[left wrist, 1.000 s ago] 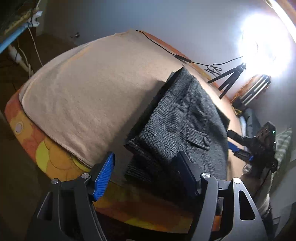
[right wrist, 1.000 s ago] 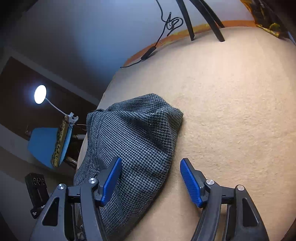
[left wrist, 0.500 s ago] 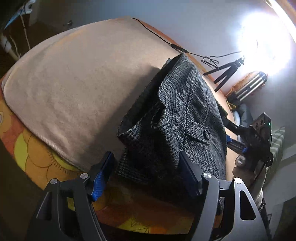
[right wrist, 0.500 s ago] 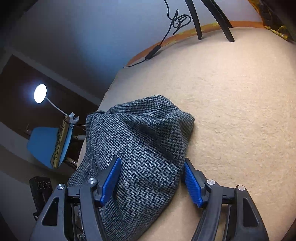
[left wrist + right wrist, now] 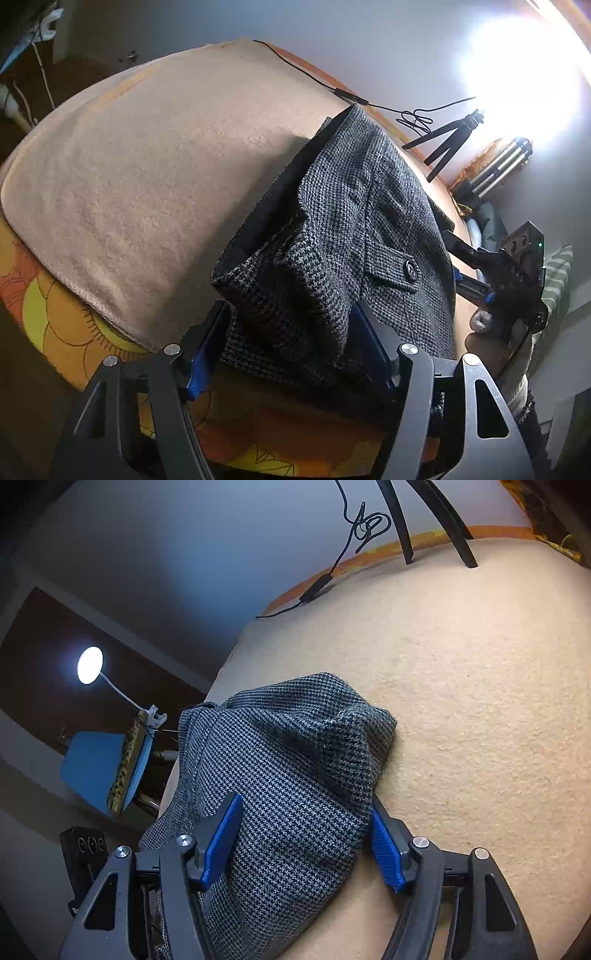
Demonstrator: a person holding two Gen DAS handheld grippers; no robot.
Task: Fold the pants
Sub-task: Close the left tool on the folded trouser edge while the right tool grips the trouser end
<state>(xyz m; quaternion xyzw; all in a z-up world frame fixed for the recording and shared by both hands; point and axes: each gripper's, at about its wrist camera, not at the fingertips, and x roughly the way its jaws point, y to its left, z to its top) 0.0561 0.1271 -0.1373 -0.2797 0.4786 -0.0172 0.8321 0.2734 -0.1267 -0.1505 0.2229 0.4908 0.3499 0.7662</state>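
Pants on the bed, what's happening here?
A person with a handheld gripper in each hand is folding grey houndstooth pants on a beige blanket. The left gripper has bunched fabric between its blue fingers at the near edge; the right gripper straddles another fold. Neither set of jaws is fully shut, so a firm grip can't be confirmed. The pants are partly folded, rumpled, not flat.

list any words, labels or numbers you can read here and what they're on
Nothing can be quoted with confidence.
Raised marks on the black body of the right tool, seen from the left wrist: perhaps three letters, too blurred to read.
pants and their button: no label or lettering shows.
black box with round holes, right wrist view: too dark to read any text.
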